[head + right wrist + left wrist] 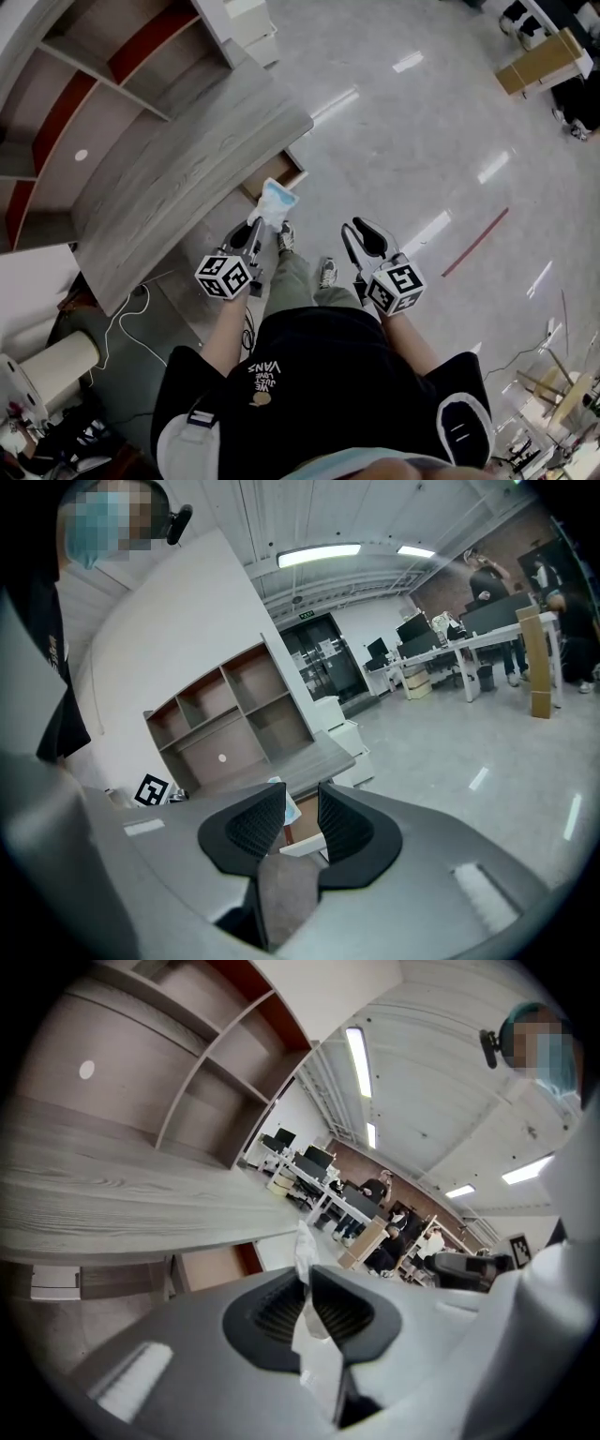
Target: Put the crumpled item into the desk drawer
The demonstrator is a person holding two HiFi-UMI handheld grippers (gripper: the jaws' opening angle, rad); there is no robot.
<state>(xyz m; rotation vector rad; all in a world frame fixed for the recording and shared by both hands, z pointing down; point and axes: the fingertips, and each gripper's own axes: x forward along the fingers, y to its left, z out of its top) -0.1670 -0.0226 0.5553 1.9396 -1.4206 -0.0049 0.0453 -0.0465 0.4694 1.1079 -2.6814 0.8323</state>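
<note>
While the left gripper (255, 229) is clamping the crumpled item (277, 202) between its 2 jaws, the item is sitting over the open drawer (287, 169) at the desk's (187, 178) near corner. The right gripper (362, 240) is hanging alongside, jaws slightly apart, gripping nothing.

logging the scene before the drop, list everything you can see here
crumpled item: one, white and pale blue, in the left gripper near the drawer
drawer: one, open, tan inside, under the desk's end
desk: one, grey wood, left
shelf unit: one, grey and red-brown, behind the desk
cardboard box: one, tan, far floor
left gripper: one, grey, shut on the crumpled item
right gripper: one, grey, jaws apart, empty
</note>
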